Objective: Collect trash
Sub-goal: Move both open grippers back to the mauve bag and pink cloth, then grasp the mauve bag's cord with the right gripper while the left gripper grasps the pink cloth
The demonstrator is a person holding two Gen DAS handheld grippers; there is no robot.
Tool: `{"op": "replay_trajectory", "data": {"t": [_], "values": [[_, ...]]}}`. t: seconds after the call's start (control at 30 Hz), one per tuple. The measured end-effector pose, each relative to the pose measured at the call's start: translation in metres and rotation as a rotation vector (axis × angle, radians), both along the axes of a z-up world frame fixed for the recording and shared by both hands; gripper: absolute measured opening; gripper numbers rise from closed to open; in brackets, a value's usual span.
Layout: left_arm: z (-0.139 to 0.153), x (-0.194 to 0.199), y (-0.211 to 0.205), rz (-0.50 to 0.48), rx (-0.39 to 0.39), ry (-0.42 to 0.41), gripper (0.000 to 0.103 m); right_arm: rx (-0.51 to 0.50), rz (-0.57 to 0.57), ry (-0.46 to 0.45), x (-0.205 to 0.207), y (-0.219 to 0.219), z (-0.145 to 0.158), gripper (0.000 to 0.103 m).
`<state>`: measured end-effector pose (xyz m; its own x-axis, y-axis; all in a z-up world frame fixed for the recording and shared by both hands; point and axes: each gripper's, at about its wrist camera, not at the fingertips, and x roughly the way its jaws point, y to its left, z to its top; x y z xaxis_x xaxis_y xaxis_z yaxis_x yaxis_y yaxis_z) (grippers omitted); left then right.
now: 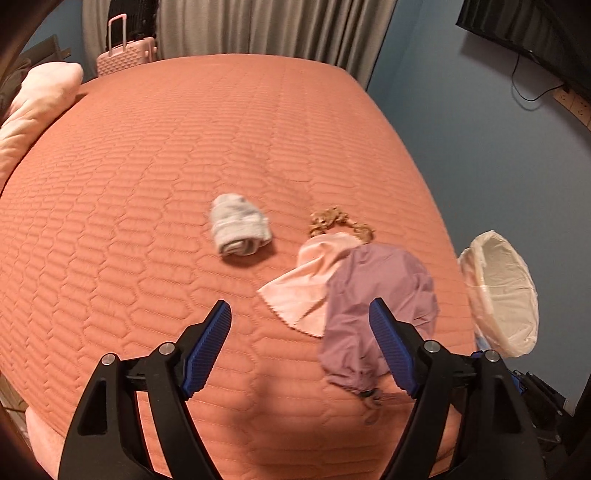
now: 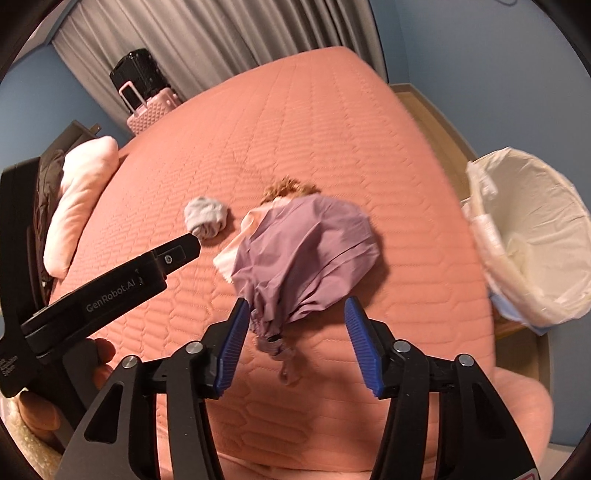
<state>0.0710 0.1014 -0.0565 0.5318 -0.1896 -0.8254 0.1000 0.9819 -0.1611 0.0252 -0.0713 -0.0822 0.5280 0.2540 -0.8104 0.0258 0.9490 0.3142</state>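
Observation:
On the salmon quilted bed (image 1: 147, 177) lie a rolled grey sock (image 1: 238, 229), a pale pink cloth (image 1: 306, 288), a purple drawstring bag (image 1: 369, 306) partly over the cloth, and a tan curly scrap (image 1: 332, 220) behind them. The same items show in the right wrist view: sock (image 2: 206, 217), purple bag (image 2: 306, 254), tan scrap (image 2: 286, 189). My left gripper (image 1: 300, 315) is open and empty, just left of the bag. My right gripper (image 2: 295, 312) is open and empty, above the bag's drawstring end. A bin with a white liner (image 1: 506, 291) (image 2: 532, 236) stands off the bed's right edge.
A pink pillow (image 1: 33, 107) (image 2: 79, 199) lies at the bed's left. A pink suitcase (image 1: 123, 55) (image 2: 151, 107) and grey curtains (image 1: 258, 26) stand behind the bed. A TV (image 1: 535, 40) hangs on the blue wall at right. The left gripper's body (image 2: 110, 280) crosses the right view's left side.

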Motion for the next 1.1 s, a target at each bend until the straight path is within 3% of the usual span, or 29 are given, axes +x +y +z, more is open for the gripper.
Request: {"op": "replay_trajectory", "data": {"t": [0.5,0.6,0.67,0.77,0.87,1.1], "values": [[-0.026,0.009,0.032,0.045,0.005,0.066,0.074,-0.008,0.006,0.075,0.035,0.033,-0.045,0.054],[-0.03,0.011,0.032,0.044,0.006,0.076,0.074,-0.011,-0.004,0.097,0.041,0.033,-0.055,0.045],[-0.032,0.013,0.031,0.04,0.008,0.081,0.074,-0.007,-0.008,0.113,0.045,0.033,-0.061,0.027],[-0.036,0.018,0.025,0.025,0.013,0.085,0.074,-0.001,-0.013,0.125,0.05,0.03,-0.067,0.011],[-0.039,0.025,0.018,0.005,0.013,0.092,0.074,-0.001,-0.02,0.118,0.052,0.024,-0.065,0.006],[-0.049,0.04,-0.006,-0.042,-0.012,0.106,0.074,0.014,-0.117,0.049,0.047,-0.008,-0.037,0.005]]}}
